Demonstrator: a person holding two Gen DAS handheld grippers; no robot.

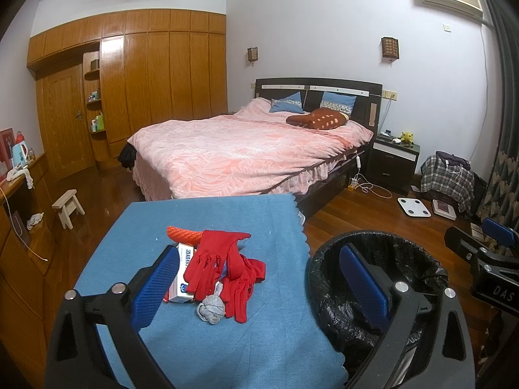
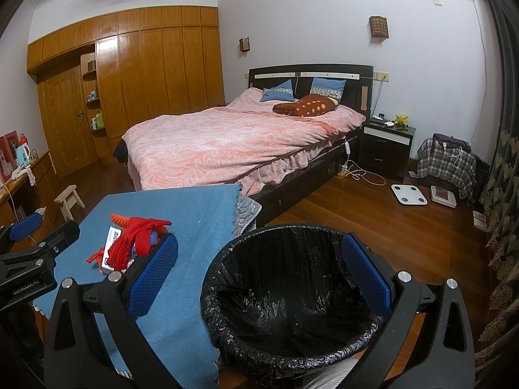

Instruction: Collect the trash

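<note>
Blue-padded left claw (image 1: 259, 288) spread wide, holding nothing, above red gloves (image 1: 227, 265), white box (image 1: 183, 275) and grey wad (image 1: 211, 308) piled on tabletop (image 1: 194, 220). Right claw (image 2: 259, 278) also apart, over black-lined bin (image 2: 288, 295) beside it.

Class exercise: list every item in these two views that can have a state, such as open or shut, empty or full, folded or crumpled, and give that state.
left gripper: open, holding nothing.
right gripper: open, holding nothing.
trash bin: uncovered, lined with a black bag, looks empty.
red gloves: heaped loosely on the blue cloth.
white box: lying flat, partly under the gloves.
grey wad: crumpled.
bed: made, covered.
wardrobe: doors shut.
</note>
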